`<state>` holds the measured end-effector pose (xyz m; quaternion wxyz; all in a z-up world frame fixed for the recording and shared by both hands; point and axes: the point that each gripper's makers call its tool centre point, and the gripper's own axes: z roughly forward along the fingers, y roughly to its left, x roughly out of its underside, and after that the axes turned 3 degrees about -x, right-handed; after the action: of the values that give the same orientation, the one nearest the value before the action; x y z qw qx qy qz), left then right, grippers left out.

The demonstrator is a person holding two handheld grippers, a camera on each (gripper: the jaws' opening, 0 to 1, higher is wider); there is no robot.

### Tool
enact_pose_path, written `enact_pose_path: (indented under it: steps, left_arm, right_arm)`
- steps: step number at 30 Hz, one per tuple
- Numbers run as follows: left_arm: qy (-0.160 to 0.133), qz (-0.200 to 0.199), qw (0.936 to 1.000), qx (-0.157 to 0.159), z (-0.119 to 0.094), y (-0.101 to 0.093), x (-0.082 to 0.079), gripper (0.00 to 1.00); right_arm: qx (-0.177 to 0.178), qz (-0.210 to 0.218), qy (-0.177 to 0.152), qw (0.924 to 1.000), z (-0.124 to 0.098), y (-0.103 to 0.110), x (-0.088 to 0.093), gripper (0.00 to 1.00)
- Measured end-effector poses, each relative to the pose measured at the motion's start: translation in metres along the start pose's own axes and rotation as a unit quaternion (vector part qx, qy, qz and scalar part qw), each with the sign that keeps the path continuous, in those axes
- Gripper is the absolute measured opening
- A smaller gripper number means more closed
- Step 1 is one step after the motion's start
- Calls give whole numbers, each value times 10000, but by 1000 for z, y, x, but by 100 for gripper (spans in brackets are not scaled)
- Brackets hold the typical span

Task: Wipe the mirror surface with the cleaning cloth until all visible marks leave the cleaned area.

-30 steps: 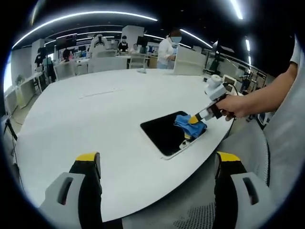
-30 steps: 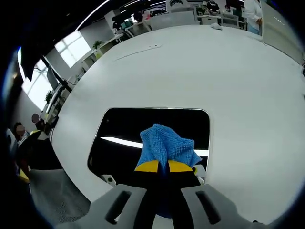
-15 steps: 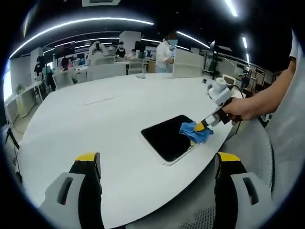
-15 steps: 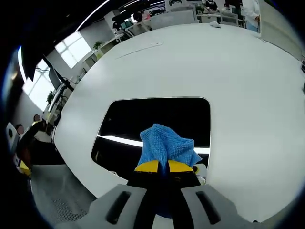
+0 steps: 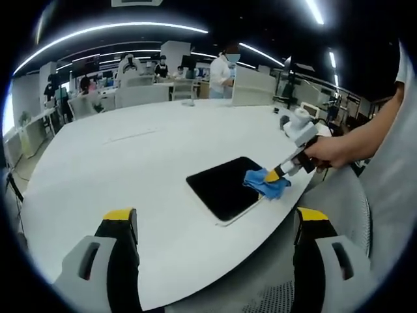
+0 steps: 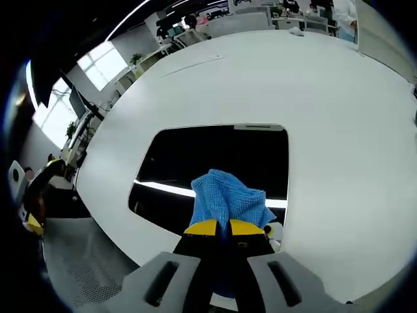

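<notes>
Right gripper (image 6: 217, 227) is clenched on the cloth (image 6: 228, 200), its yellow-tipped jaws pressed together with the blue fabric bunched between them and spilling forward. Left gripper (image 5: 218, 222) hangs released, jaws wide apart and nothing between them, held off the near edge of the table (image 5: 117, 163).

That table is the biggest thing around: a broad white top with a rounded edge, reaching back toward desks and standing people in the far office. On it, near the rounded edge, lies the mirror (image 5: 221, 186), a dark rectangle with rounded corners and a pale rim, flat on the surface. In the right gripper view the mirror (image 6: 215, 166) reflects a bright ceiling strip as a thin white line across its lower part.

The cloth rests on the mirror at the side nearest the right gripper; in the left gripper view the cloth (image 5: 266, 183) sits at the mirror's right corner, partly over its rim, with the right gripper (image 5: 275, 173) slanting down to it from a hand (image 5: 326, 151).
</notes>
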<state>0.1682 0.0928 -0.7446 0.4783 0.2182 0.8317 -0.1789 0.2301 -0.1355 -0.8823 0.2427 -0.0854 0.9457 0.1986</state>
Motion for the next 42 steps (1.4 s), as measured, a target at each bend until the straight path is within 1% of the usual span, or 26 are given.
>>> enact_pose_path:
  steps: [2, 5, 7, 9, 11, 14, 18, 20, 25, 34, 42]
  left_arm:
    - [-18, -127, 9999, 29, 0, 2, 6, 99]
    - [16, -170, 9998, 54, 1, 2, 15, 99]
    - [52, -267, 9996, 99, 2, 0, 20, 99]
    - [56, -279, 9995, 141, 3, -4, 22, 99]
    - [57, -274, 9995, 161, 3, -6, 22, 99]
    - [-22, -337, 9993, 175, 5, -7, 18, 99]
    - [41, -312, 9993, 195, 9, -13, 22, 99]
    - [56, -151, 9996, 213, 10, -14, 25, 99]
    - [119, -128, 9995, 250, 11, -17, 29, 99]
    - [130, -104, 9998, 94, 12, -10, 31, 99]
    - [117, -50, 9999, 44, 13, -9, 31, 99]
  right_arm:
    - [-5, 27, 8, 10000, 1, -1, 1, 0]
    - [-17, 38, 17, 10000, 2, -2, 2, 0]
    - [-28, 47, 21, 10000, 2, -1, 4, 0]
    - [-32, 40, 15, 10000, 0, 0, 5, 0]
    - [-36, 53, -7, 10000, 0, 0, 6, 0]
    - [-37, 63, -26, 10000, -2, 1, 6, 0]
    - [-32, 71, -50, 10000, -1, 1, 6, 0]
    - [-32, 78, -52, 10000, -2, 1, 7, 0]
    - [-34, 107, -29, 9999, -4, 3, 8, 0]
    - [-45, 110, 9, 9999, 1, 0, 8, 0]
    - [-29, 77, 25, 10000, -4, -2, 8, 0]
